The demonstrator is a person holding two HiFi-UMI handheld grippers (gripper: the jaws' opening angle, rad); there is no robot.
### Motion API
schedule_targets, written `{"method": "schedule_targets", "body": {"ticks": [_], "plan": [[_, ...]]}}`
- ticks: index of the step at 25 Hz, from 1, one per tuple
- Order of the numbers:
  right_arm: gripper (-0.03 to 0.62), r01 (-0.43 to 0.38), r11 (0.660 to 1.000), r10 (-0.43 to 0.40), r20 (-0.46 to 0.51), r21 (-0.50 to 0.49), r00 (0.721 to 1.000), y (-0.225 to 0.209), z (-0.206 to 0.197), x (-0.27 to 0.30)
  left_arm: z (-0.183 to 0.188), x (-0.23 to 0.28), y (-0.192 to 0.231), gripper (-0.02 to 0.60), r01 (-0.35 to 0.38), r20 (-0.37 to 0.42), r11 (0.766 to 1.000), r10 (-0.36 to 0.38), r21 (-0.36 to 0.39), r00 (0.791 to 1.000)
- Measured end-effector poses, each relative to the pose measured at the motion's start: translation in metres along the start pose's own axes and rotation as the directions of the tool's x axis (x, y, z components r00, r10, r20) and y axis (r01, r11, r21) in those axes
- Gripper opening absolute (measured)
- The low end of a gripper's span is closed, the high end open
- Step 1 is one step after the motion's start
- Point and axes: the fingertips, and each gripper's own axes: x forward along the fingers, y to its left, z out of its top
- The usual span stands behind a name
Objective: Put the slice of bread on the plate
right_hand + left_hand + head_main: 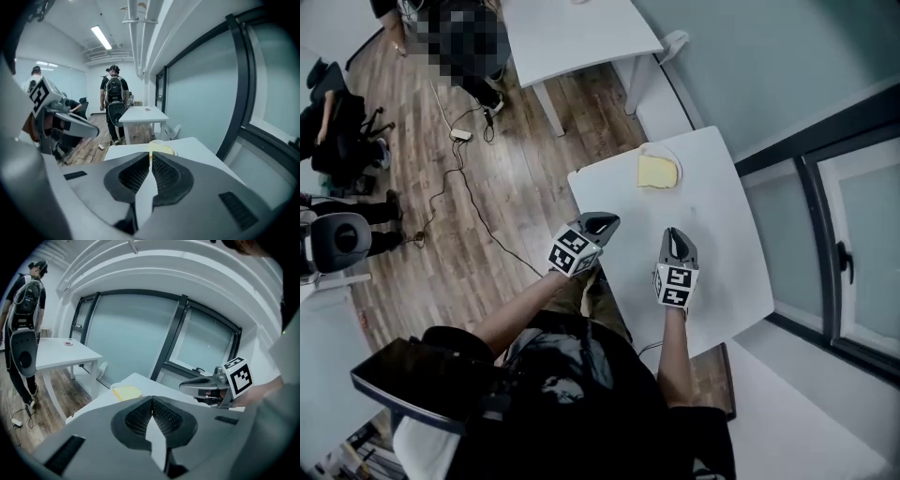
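A pale yellow slice of bread (657, 172) lies on a white plate (676, 159) at the far end of the small white table (712, 225). It also shows in the left gripper view as the bread (126, 391) and in the right gripper view as the bread (164, 149). My left gripper (604, 223) hovers over the table's near left edge, jaws together and empty. My right gripper (677, 239) is held above the table's near middle, shut with nothing in it. Both are well short of the plate.
A second white table (572, 37) stands further back over the wooden floor, with cables (459, 178) lying on it. A person (112, 105) stands near it. Office chairs (337, 239) are at the left. Glass wall panels (853, 244) run along the right.
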Motion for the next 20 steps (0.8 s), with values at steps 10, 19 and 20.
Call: {"method": "schedule_targets", "body": {"ticks": [10,19,20], "plan": [[0.011,0.05,0.984,-0.074,0.137,0.174,0.988,0.034,0.0,-0.112,-0.003,-0.058,-0.085,0.005,0.021,0.067,0.999,-0.024,0.041,0.997],[0.011,0.041,0.984,-0.076,0.199,0.173,0.977,0.073,0.012,-0.151,0.018,-0.102,-0.105,0.005,0.041,0.137,0.993,-0.056,0.108,0.989],[0.011,0.043,0.983,-0.078,0.201,0.177,0.976,0.075,0.012,-0.152,0.019,-0.105,-0.105,0.005,0.042,0.142,0.993,-0.057,0.108,0.988]]}}
